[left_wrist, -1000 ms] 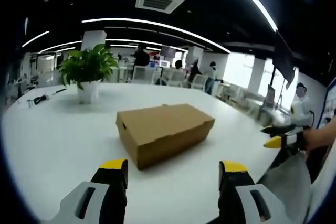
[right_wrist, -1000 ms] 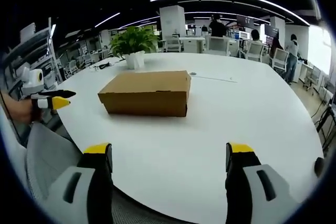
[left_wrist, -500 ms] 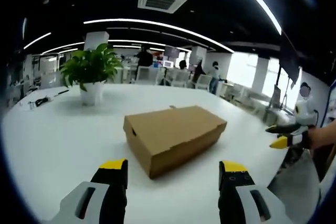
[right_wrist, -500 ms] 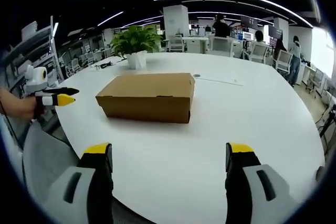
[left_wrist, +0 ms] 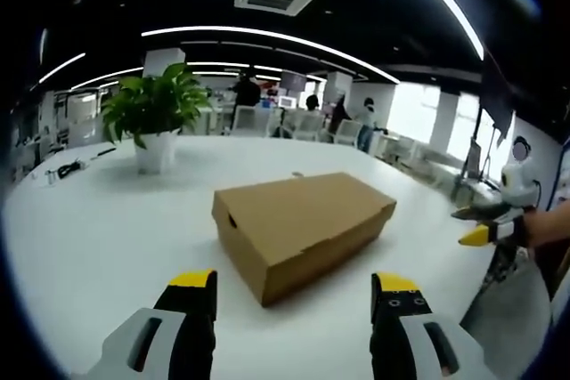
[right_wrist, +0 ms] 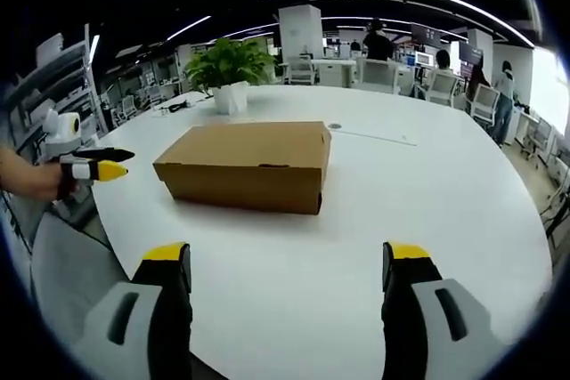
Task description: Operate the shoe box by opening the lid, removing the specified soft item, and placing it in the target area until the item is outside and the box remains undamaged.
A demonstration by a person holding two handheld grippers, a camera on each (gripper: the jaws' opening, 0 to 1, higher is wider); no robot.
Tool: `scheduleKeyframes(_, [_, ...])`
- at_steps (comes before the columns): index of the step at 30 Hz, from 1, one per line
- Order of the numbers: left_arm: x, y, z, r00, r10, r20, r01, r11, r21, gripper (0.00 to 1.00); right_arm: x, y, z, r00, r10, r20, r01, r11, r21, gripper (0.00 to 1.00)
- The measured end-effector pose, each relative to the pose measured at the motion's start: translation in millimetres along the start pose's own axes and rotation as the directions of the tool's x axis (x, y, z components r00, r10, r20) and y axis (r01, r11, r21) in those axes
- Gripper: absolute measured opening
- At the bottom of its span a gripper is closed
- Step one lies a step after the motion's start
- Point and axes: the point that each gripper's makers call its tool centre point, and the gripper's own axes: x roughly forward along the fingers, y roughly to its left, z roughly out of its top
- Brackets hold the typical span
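Observation:
A brown cardboard shoe box (left_wrist: 305, 227) lies on the white table (left_wrist: 89, 229) with its lid closed. My left gripper (left_wrist: 294, 295) hovers short of the box's near corner, jaws wide apart and empty. In the right gripper view the same shoe box (right_wrist: 245, 165) sits ahead and slightly left of my right gripper (right_wrist: 287, 266), which is open and holds nothing. The right gripper (left_wrist: 476, 227) appears at the right edge of the left gripper view, held by a hand. The left gripper (right_wrist: 96, 165) shows at the left of the right gripper view.
A potted green plant (left_wrist: 151, 117) stands on the table beyond the box, with cables (left_wrist: 67, 169) to its left. A grey chair back (right_wrist: 67, 264) is at the table's near edge. Desks, chairs and several people fill the office behind.
Both views have moved closer to the box, which looks larger now. The jaws of both grippers stay open as before.

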Motion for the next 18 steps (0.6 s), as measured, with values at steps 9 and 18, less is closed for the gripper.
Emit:
scheduleKeyframes(9, [20, 4.7, -5.3, 1.0, -0.004, -0.02, 0.004, 1.0, 0.001, 0.69, 19, 0, 7.3, 1.0, 0.008, 0.002, -0.008, 1.0, -0.001, 0.84])
scheduleKeyframes(18, [34, 11.4, -4.7, 1.0, 0.007, -0.028, -0.008, 1.0, -0.007, 0.69, 38, 3, 6.4, 0.999, 0.032, -0.018, -0.032, 0.999, -0.013, 0.83])
